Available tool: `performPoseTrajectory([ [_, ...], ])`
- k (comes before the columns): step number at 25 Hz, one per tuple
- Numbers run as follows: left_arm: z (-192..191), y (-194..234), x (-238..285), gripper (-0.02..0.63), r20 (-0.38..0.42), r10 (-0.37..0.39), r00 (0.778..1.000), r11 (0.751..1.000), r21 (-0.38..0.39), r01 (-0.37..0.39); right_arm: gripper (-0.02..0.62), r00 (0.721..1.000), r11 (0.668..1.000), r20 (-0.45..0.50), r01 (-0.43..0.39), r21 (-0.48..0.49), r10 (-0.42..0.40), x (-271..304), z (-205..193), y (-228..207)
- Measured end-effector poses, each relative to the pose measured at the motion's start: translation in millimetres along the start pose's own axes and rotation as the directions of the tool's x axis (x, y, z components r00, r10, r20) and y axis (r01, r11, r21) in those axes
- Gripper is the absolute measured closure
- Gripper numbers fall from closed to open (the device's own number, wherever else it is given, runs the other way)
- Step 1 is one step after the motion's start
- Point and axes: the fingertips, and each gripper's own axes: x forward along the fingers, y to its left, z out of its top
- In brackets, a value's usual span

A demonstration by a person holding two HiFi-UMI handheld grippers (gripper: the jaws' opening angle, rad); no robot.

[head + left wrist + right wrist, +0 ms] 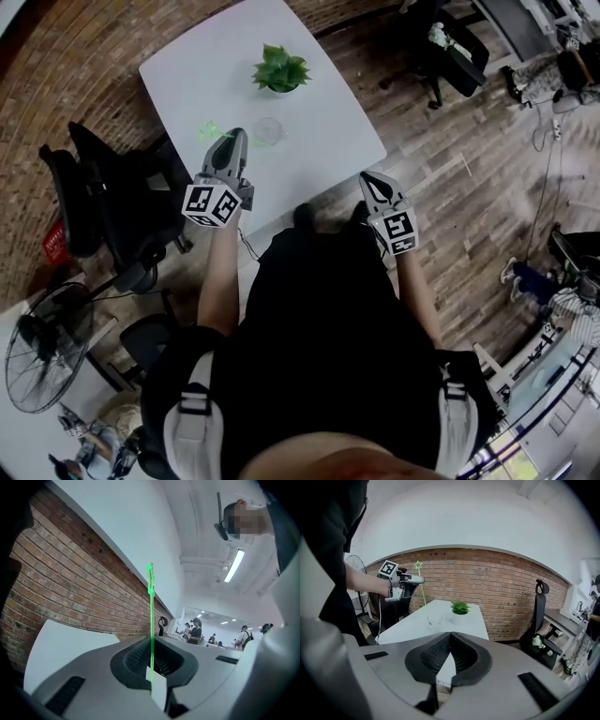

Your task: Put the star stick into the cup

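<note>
My left gripper [232,136] is shut on the thin green star stick [151,602], which runs straight up from between its jaws to the star at the top. In the right gripper view the left gripper [411,579] holds the stick [421,587] above the left side of the white table [412,625], star end up. The clear cup [267,130] stands empty on the table, just right of the left gripper's tip; it also shows in the right gripper view as the cup [435,618]. My right gripper [368,178] hangs off the table's near right edge, shut [450,634] with nothing between its jaws.
A small potted plant [279,70] stands on the table [319,141] behind the cup. Black office chairs [94,197] crowd the table's left side, and a floor fan [42,361] stands further back. Another chair [539,616] is by the brick wall at the right.
</note>
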Motion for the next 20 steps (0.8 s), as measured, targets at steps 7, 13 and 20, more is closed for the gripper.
performPoseTrajectory([
  [7, -10, 23, 8, 0.578, -0.028, 0.002, 1.000, 1.000, -0.001, -0.002, 0.597, 0.999, 1.000, -0.037, 0.005, 0.014, -0.005, 3, -4, 11],
  [13, -30, 39, 14, 0.578, -0.035, 0.047, 0.998, 0.999, 0.015, -0.046, 0.597, 0.997, 1.000, -0.081, 0.004, 0.026, -0.002, -4, -15, 14],
  [20, -57, 46, 25, 0.578, -0.070, 0.077, 0.995, 0.996, 0.046, -0.074, 0.597, 0.995, 1.000, -0.102, 0.008, 0.022, -0.005, -10, -34, 8],
])
